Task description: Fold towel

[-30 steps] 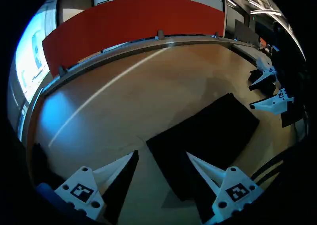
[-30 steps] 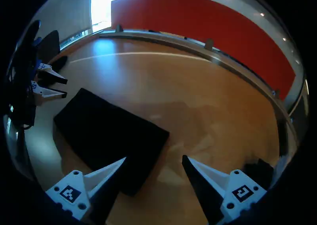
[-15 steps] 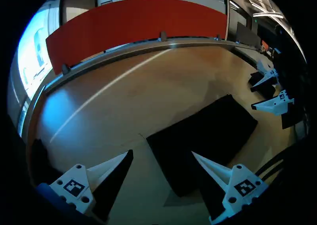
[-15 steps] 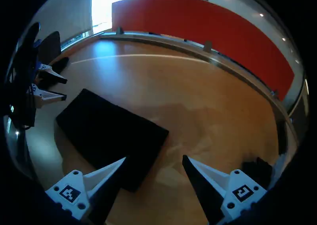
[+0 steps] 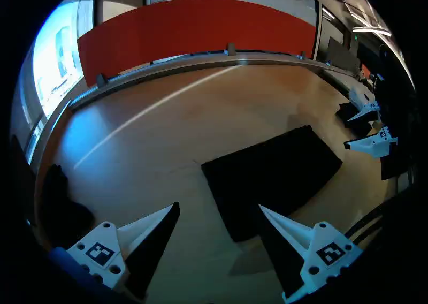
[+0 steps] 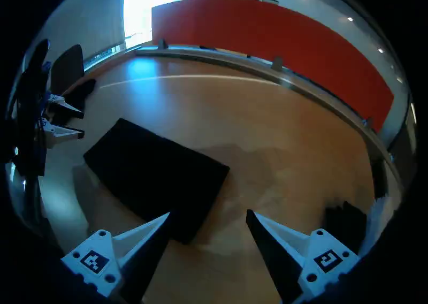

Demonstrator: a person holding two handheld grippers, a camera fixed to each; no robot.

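A black rectangular cloth towel [image 5: 273, 178], folded flat, lies on a light brown wooden table [image 5: 160, 133]. In the left gripper view it sits at about 4 o'clock, with one corner running in under the white-fingered left gripper [image 5: 218, 206], whose fingers stand wide apart and clamp nothing. At 3 o'clock, just past the towel's far end, is the right gripper [image 5: 346, 131], its fingers also spread. In the right gripper view the towel [image 6: 158, 178] lies at 8 o'clock and the left gripper [image 6: 83, 125] at 9 o'clock. A long red panel [image 6: 278, 31] borders the table's far edge at 12 o'clock.
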